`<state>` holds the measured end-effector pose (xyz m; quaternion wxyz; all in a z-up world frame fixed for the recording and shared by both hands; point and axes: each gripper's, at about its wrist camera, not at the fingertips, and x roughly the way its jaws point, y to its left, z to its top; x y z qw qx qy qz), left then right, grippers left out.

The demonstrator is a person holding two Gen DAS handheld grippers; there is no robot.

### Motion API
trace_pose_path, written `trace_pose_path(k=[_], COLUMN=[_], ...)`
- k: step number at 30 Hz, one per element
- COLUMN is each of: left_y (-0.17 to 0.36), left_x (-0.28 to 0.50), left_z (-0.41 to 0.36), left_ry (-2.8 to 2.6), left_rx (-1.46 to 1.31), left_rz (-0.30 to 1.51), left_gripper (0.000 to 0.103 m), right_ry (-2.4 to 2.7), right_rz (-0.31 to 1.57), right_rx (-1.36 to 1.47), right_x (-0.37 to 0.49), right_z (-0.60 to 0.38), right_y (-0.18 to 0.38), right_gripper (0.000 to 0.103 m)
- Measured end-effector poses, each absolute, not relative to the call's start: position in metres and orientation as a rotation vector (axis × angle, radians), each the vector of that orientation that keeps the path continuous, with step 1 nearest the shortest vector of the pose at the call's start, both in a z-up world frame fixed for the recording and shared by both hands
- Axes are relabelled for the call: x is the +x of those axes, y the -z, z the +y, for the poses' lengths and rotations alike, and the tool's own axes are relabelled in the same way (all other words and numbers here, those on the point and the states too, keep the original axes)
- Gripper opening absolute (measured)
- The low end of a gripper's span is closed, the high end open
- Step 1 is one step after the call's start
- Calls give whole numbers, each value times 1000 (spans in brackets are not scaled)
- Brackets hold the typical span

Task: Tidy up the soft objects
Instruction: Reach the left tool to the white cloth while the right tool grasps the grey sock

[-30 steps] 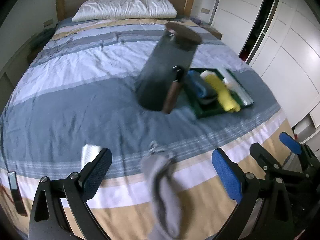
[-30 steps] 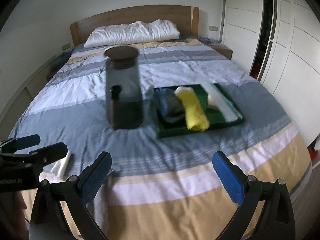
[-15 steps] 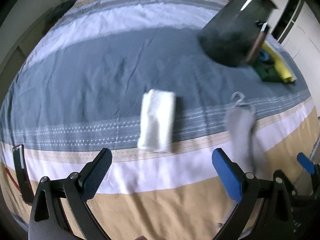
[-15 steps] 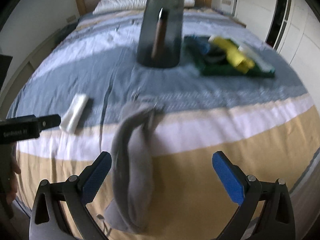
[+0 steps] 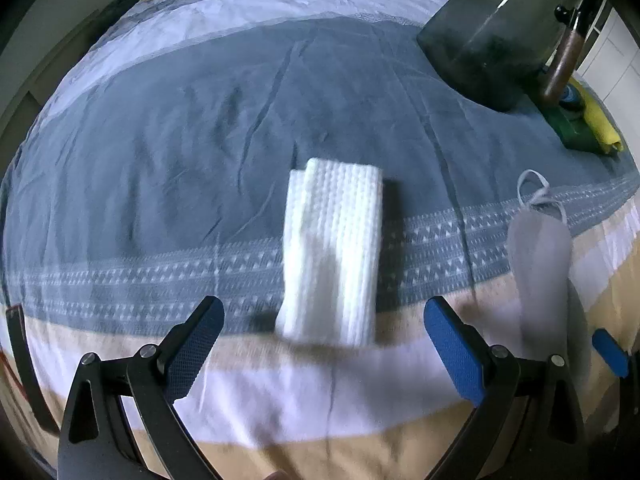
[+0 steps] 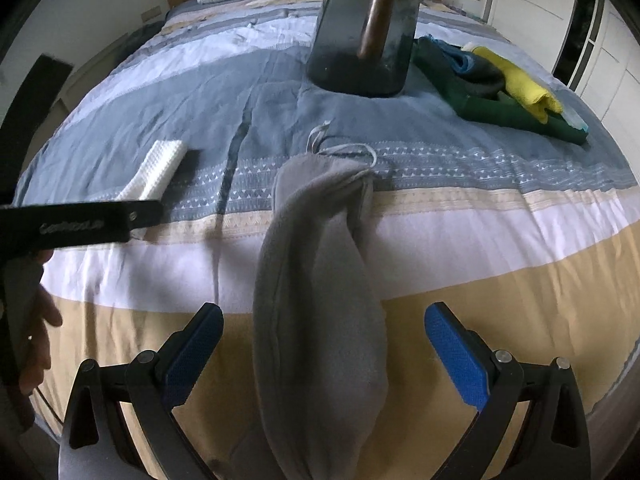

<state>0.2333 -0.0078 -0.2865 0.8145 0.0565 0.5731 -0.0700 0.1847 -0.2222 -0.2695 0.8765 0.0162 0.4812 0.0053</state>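
striped bedding covers the bed [image 5: 160,128] that fills both views.

left wrist view: the left claw [image 5: 320,344] is spread wide with nothing between its blue pads. the folded white cloth [image 5: 332,252] lies dead ahead of it, its near end just in front of the gap, its long axis running straight away from the claw toward the dark jar [image 5: 492,36]. the jar's top is cut off by the frame edge. the green tray [image 5: 576,132] sits just behind the jar, mostly hidden. the near end of the cloth is motion-blurred.

right wrist view: the right claw [image 6: 322,356] is likewise released. the grey pouch [image 6: 320,300] lies lengthwise between its pads, drawstring end pointing toward the jar [image 6: 360,40]; contact with the pads cannot be confirmed, and its near end is cut off below. the white cloth [image 6: 156,172] lies well to the jar's near left, partly hidden by the left tool. judged nearer arm: left for the cloth, right for the pouch.
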Motion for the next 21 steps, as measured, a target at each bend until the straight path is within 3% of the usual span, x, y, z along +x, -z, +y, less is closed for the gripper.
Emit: trace_pose_path(k=[16,17,21], left_y=[315,316,317], left_x=[266,267,253], left_z=[-25,-27,-39], left_ry=[117,115,123], left_rx=[189,194,211], left_rz=[1218,1208,1181], left_gripper=[98,98,89], right_ry=[8,8,-3], right_rz=[1068,1069,1048], right_rx=[25,17,-26], right_x=[216,216,213], right_z=[-213,-212,-206], right_y=[309,310,307], right_gripper=[101,98,53])
